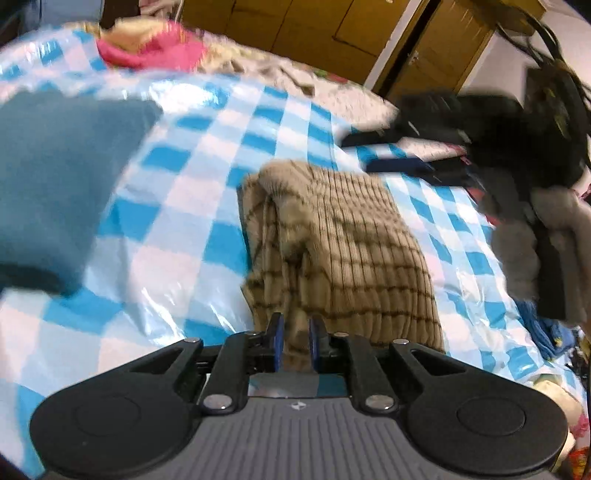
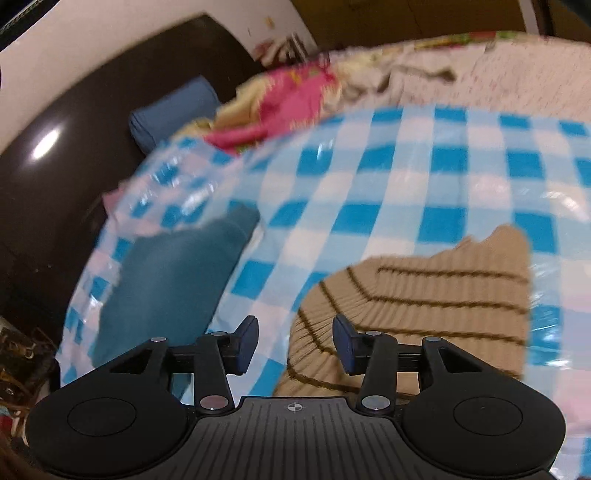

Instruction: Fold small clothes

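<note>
A tan ribbed knit garment with thin dark stripes (image 1: 347, 251) lies folded over on the blue-and-white checkered plastic sheet (image 1: 207, 177). My left gripper (image 1: 295, 343) is shut on a bunched fold of its near edge. In the right wrist view the same garment (image 2: 424, 314) lies at the lower right. My right gripper (image 2: 295, 341) is open and empty, hovering over the garment's left edge. A folded teal garment (image 1: 55, 184) lies to the left; it also shows in the right wrist view (image 2: 170, 277).
Pink and cream cloth (image 1: 147, 48) is heaped at the sheet's far edge. Dark bags and grey clothes (image 1: 517, 184) crowd the right side. A dark headboard (image 2: 74, 147) and a blue pillow (image 2: 173, 110) stand beyond the left edge. Wooden cabinets (image 1: 332, 29) are behind.
</note>
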